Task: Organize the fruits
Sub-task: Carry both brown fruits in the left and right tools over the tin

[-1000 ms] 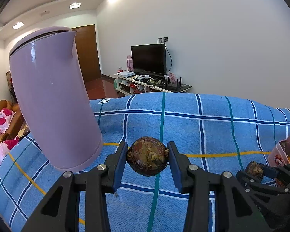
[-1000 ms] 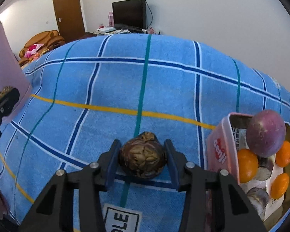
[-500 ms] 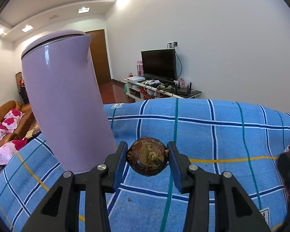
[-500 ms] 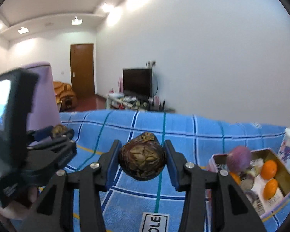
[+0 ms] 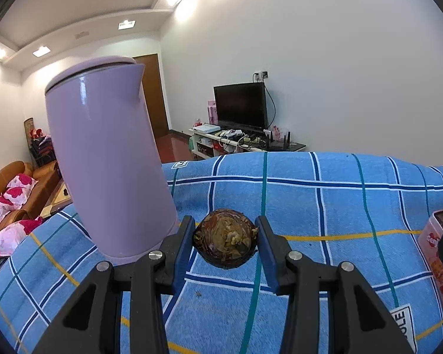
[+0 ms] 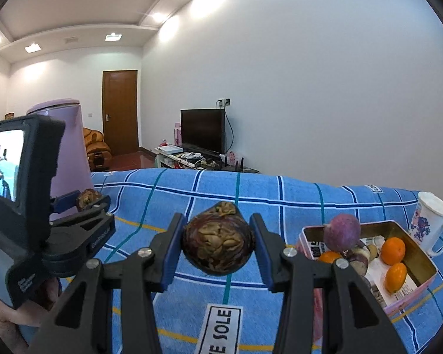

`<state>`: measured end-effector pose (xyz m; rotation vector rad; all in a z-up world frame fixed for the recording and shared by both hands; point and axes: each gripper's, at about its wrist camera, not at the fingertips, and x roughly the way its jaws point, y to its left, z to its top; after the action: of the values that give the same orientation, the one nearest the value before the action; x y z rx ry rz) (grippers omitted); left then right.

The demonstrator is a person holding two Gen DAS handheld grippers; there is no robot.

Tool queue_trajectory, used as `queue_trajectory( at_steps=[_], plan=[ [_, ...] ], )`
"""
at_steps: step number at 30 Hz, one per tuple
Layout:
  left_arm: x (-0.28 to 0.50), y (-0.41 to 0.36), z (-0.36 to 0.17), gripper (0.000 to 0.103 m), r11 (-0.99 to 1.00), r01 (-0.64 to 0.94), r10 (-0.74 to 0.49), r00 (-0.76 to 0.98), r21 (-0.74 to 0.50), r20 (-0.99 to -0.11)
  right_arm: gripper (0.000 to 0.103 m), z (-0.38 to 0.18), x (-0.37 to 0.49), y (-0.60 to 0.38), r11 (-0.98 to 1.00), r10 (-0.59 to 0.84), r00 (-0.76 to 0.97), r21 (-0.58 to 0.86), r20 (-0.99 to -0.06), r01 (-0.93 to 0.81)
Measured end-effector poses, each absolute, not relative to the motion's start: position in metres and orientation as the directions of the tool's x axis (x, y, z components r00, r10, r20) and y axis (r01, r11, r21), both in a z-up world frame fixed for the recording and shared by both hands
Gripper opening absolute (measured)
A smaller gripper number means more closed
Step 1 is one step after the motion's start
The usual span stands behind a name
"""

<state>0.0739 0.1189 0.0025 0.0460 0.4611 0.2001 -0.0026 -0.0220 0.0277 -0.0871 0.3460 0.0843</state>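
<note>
My left gripper (image 5: 225,243) is shut on a dark brown mangosteen (image 5: 225,242), held above the blue checked cloth (image 5: 325,206). My right gripper (image 6: 218,246) is shut on a second brown mangosteen (image 6: 218,243), also held in the air. In the right wrist view the left gripper (image 6: 87,199) shows at the left with its fruit. A pink tin box (image 6: 410,292) at the right holds a purple fruit (image 6: 342,231), several oranges (image 6: 392,250) and other dark fruit. The box's edge shows in the left wrist view (image 5: 434,242).
A tall lilac kettle (image 5: 109,171) stands on the cloth just left of my left gripper. A white floral mug (image 6: 429,221) stands behind the box at the far right. A TV (image 6: 202,131) and a low stand lie beyond the table.
Both grippers have risen with their mangosteens and tilted up, so more of the room shows. The right gripper has drawn back; the box now sits lower right.
</note>
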Motion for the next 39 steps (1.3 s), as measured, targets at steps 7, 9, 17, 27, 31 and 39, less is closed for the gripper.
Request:
queue_trajectory(
  at_steps=[7,9,17,27,31,39],
  plan=[
    [0.056,0.12,0.004,0.044,0.982,-0.175,0.188,0.883,0.072,-0.43,0.048,0.029,-0.008,-0.022,0.992,0.068,0.936,-0.075,-0.346,-0.1],
    [0.053,0.121,0.004,0.044,0.983,-0.17,0.181,0.883,0.064,-0.432,0.048,0.029,-0.01,-0.023,0.992,0.067,0.936,-0.076,-0.346,-0.1],
    [0.035,0.116,0.006,0.044,0.985,-0.159,0.17,0.897,0.06,-0.409,0.048,0.028,-0.02,-0.027,0.992,0.07,0.932,-0.078,-0.355,-0.104],
    [0.019,0.112,0.007,0.044,0.985,-0.159,0.17,0.905,0.06,-0.391,0.048,0.028,-0.032,-0.034,0.989,0.079,0.929,-0.087,-0.362,-0.118],
    [0.014,0.11,0.007,0.044,0.985,-0.159,0.17,0.905,0.06,-0.389,0.048,0.029,-0.036,-0.038,0.989,0.082,0.927,-0.088,-0.365,-0.122],
    [0.009,0.103,0.006,0.044,0.987,-0.149,0.161,0.904,0.061,-0.396,0.048,0.03,-0.045,-0.048,0.987,0.08,0.927,-0.098,-0.367,-0.124]
  ],
)
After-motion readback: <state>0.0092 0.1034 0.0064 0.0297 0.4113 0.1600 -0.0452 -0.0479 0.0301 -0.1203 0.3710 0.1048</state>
